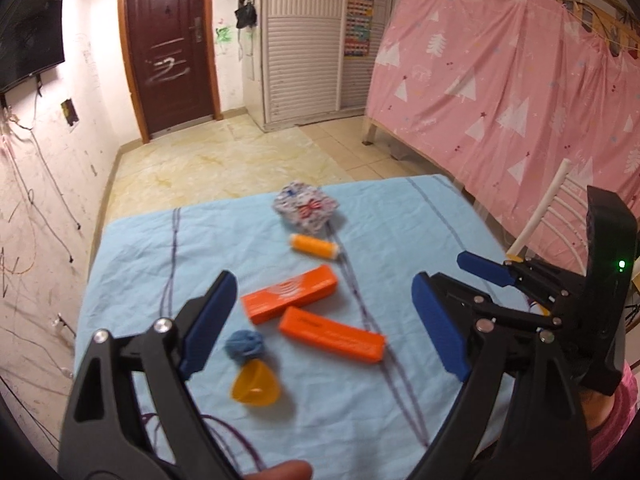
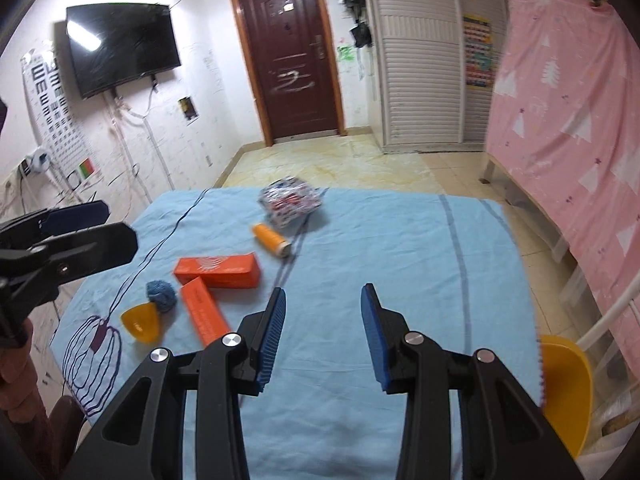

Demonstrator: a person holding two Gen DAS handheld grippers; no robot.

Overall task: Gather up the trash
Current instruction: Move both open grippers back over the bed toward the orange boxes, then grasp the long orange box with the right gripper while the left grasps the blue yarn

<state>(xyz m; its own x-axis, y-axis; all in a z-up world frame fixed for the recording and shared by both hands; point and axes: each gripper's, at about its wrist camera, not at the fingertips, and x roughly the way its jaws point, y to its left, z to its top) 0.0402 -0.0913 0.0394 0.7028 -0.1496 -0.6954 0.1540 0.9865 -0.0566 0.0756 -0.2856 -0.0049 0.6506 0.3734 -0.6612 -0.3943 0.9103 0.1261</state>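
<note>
A: Where is the trash seen?

B: It is spread over the left half of the light blue cloth (image 2: 400, 240). Two orange boxes (image 1: 289, 293) (image 1: 332, 333) are laid close together, corner against side as far as can be made out. A blue ball of yarn (image 1: 244, 344) is found just beside the nearer box, and a yellow cup-shaped piece (image 1: 255, 384) is set just in front of the ball, touching it or nearly so.

A: And farther back?

B: An orange spool of thread (image 1: 314, 246) is laid on its side behind the boxes. A crumpled printed wrapper (image 1: 306, 207) is placed beyond it, near the far edge of the cloth.

A: How are the grippers held?

B: The left gripper (image 1: 322, 322) is held above the boxes with its blue pads (image 1: 210, 320) spread wide apart; nothing is gripped. The right gripper (image 2: 322, 334) is also parted and empty, and is kept over a bare stretch of cloth, to the right of the boxes. No item is touched by either.

A: What is seen around the cloth?

B: A yellow bin (image 2: 566, 392) is seen at the right edge of the cloth. A pink curtain (image 1: 500, 92) is hung on the right, a dark door (image 2: 292, 56) is set in the far wall, and a television (image 2: 122, 46) is mounted on the left wall.
</note>
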